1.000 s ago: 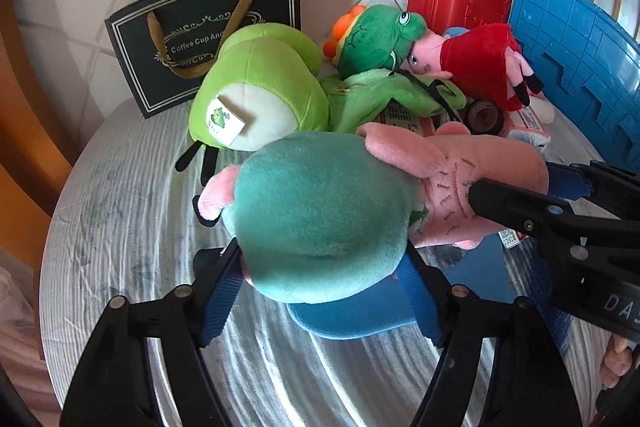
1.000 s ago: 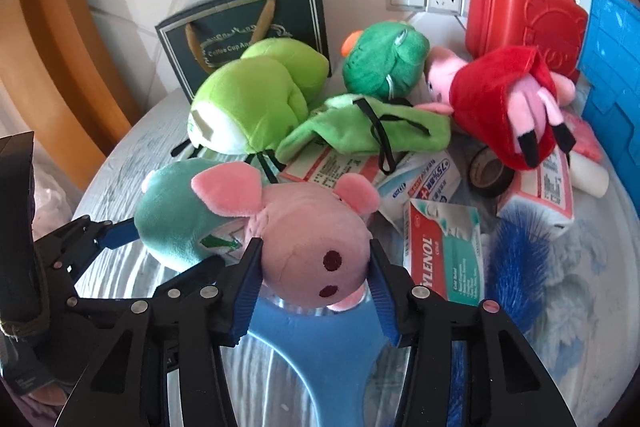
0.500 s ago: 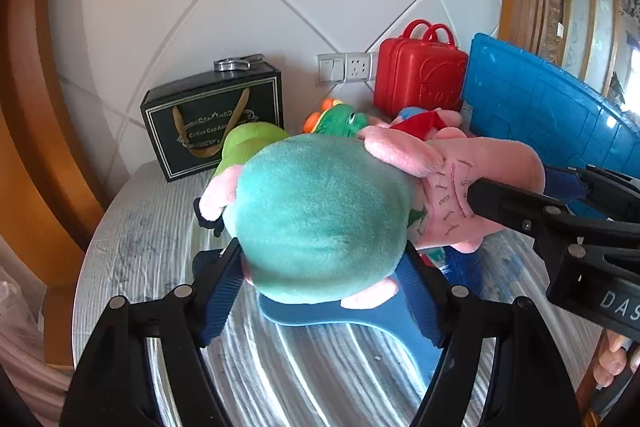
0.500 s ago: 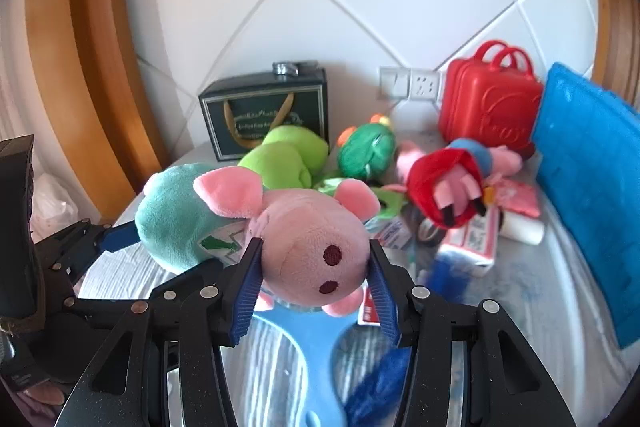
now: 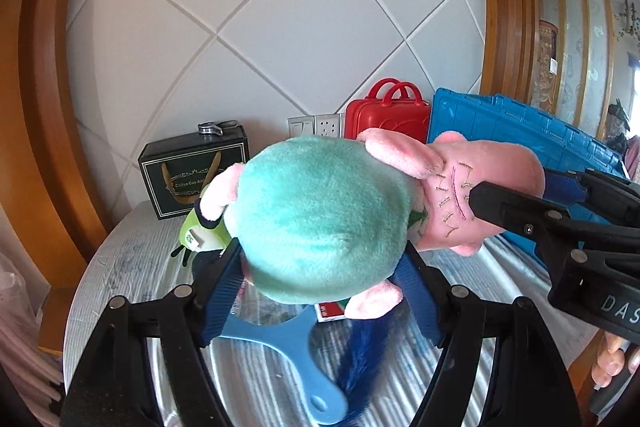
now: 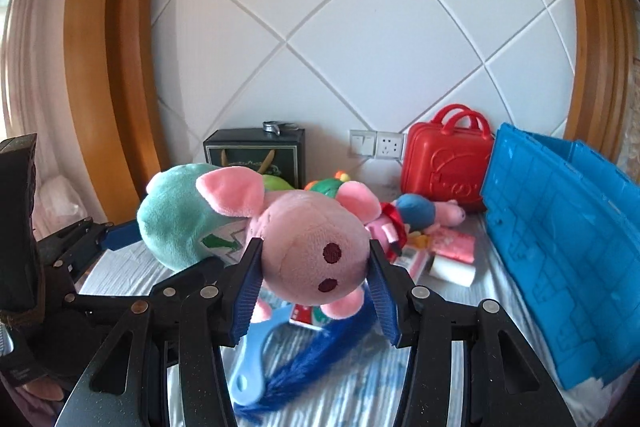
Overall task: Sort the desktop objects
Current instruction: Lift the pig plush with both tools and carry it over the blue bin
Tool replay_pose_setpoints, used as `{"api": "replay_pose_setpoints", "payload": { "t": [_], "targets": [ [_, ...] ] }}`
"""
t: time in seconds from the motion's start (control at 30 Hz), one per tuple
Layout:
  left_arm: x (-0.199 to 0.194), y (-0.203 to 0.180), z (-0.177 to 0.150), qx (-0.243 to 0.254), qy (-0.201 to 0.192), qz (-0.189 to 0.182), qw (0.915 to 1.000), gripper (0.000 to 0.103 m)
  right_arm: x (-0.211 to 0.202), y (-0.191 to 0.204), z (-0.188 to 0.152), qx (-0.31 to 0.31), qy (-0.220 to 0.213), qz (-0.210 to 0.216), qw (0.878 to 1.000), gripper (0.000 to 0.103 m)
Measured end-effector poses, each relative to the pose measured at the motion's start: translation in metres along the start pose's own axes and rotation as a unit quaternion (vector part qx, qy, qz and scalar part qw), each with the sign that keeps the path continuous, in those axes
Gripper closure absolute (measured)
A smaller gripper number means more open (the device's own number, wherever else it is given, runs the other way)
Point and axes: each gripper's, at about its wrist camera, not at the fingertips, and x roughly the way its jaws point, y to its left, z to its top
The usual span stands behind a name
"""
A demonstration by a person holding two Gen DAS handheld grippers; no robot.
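Gripping one pig toy (image 5: 320, 223) between them, the left gripper (image 5: 320, 291) squeezes its green body while the right gripper (image 6: 314, 267) pinches its pink head, holding it clear above the table (image 6: 360, 387). Below lie a blue mirror (image 5: 280, 339) and brush (image 6: 320, 343); a blue crate (image 6: 560, 247) stands to the right.

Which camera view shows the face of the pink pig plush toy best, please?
The right wrist view shows it best: the pink pig plush toy faces that camera, so its snout, nostrils and both ears are plain. The left wrist view shows only the toy's teal back and the stitched rear of its pink head; the face is turned away there.
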Motion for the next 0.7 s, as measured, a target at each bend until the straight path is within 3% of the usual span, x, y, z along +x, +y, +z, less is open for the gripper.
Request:
{"api": "replay_pose_setpoints", "payload": {
  "t": [0.33,0.7],
  "targets": [
    [-0.005,-0.105,0.021,0.002,-0.022,0.015,0.9996,0.029,-0.041,-0.101,0.001,-0.018,-0.018,0.006,1.000,0.054],
    [-0.015,-0.135,0.041,0.033,-0.048,-0.022,0.9980,0.029,-0.083,-0.124,0.003,0.006,-0.049,-0.033,0.998,0.054]
  ]
}}
